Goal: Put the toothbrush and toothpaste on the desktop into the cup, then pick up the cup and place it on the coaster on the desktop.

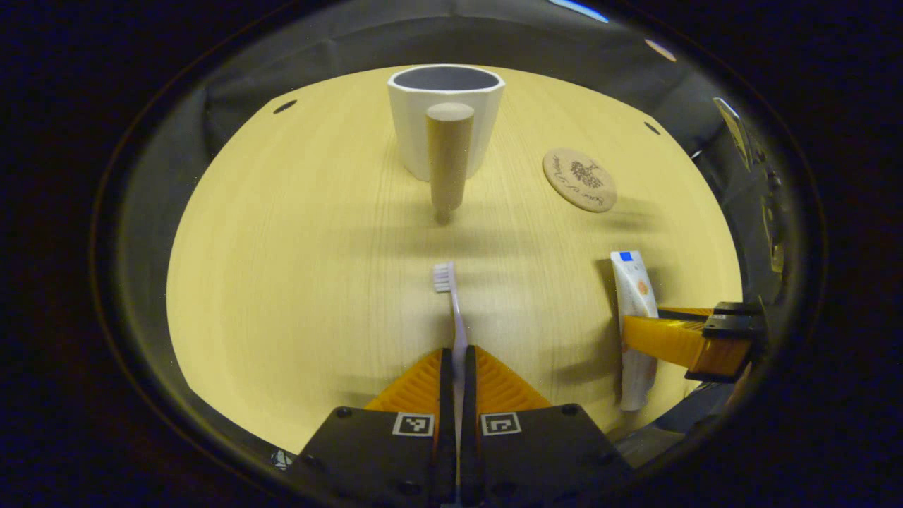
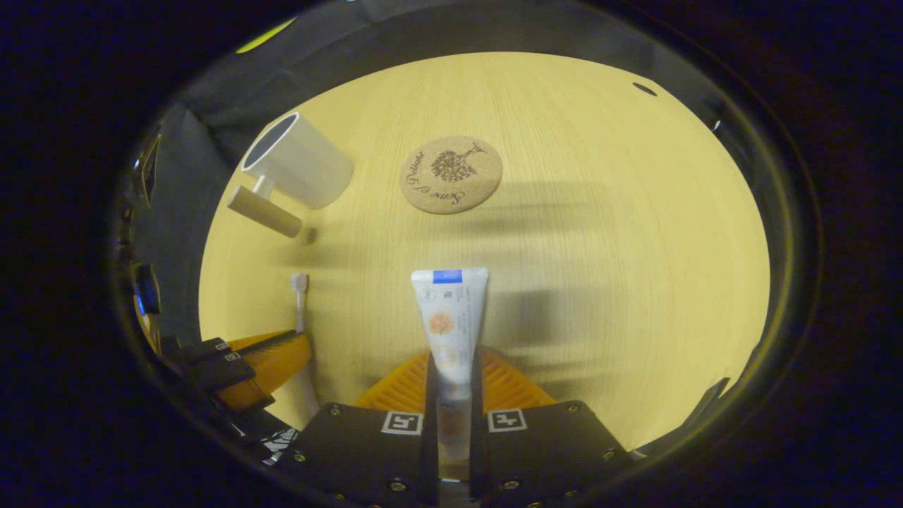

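**Toothbrush and toothpaste both gripped, cup still empty**

Toothbrush (image 1: 455, 310) lies on the desktop (image 1: 282, 282) with its bristle head pointing toward the cup (image 1: 446, 120), and the left gripper (image 1: 457, 370) has its two fingers pressed together on the handle. Toothpaste (image 2: 450, 321) sits just to the right of it, flat end forward, pinched between the fingers of the right gripper (image 2: 451, 377). Whether either item has lifted off the wood I cannot tell.

Cup stands upright farther back, its wooden handle (image 1: 449, 159) facing the left gripper, and its visible interior looks empty. Coaster (image 2: 451, 174), a round cork disc, lies bare to the right of the cup and apart from it.

Judging by this, the task is at its start: both items are grasped, neither is in the cup, and moving the cup to the coaster remains.

Script lettering curves around a tree motif on the coaster, too small and distorted to read with confidence. The tube carries a blue band and an orange emblem; its print is illegible.
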Demonstrator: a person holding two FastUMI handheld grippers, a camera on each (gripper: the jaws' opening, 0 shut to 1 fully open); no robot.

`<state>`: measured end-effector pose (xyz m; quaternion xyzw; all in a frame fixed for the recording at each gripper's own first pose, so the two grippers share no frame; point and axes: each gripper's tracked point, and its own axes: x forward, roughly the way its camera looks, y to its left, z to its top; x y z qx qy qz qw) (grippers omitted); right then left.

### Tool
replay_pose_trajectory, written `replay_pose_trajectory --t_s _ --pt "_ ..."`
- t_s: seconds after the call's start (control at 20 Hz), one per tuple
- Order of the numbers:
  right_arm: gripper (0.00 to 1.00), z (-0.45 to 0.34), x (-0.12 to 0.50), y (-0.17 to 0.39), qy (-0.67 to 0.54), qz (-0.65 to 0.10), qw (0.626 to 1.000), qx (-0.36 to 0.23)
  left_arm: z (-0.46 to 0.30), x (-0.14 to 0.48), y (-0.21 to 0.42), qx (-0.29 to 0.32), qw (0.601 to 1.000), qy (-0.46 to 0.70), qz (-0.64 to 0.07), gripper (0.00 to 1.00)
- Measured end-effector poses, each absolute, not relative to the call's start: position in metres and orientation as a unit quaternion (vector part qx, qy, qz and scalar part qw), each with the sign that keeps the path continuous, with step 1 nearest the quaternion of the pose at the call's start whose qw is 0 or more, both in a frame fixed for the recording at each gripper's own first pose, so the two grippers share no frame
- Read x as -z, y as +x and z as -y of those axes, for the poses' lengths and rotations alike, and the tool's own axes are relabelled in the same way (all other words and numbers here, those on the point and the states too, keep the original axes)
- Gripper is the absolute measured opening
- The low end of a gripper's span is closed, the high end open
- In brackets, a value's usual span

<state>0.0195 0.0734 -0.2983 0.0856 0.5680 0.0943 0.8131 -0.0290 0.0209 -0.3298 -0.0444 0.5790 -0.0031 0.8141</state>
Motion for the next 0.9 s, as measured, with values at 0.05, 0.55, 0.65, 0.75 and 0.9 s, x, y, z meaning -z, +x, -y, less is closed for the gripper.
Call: replay_pose_trajectory --t_s 0.05,0.55,0.65,0.75,0.9 --pt "0.18 -0.074 0.298 0.019 0.087 -0.564 0.815 -0.098 -0.024 0.330 -0.029 -0.004 0.818 -0.050 -0.573 0.10" --pt "0.18 -0.085 0.250 0.022 0.089 -0.466 0.870 -0.134 -0.028 0.287 -0.028 -0.012 0.869 -0.122 -0.479 0.10" --pt "0.18 -0.085 0.240 0.021 0.082 -0.448 0.879 -0.138 -0.031 0.275 -0.029 -0.008 0.880 -0.126 -0.458 0.10" --pt "0.19 -0.086 0.227 0.021 0.078 -0.425 0.890 -0.142 -0.031 0.254 -0.028 -0.002 0.891 -0.135 -0.433 0.10" --pt "0.18 -0.088 0.204 0.025 0.071 -0.388 0.907 -0.150 -0.050 0.223 -0.026 -0.006 0.910 -0.135 -0.391 0.10"
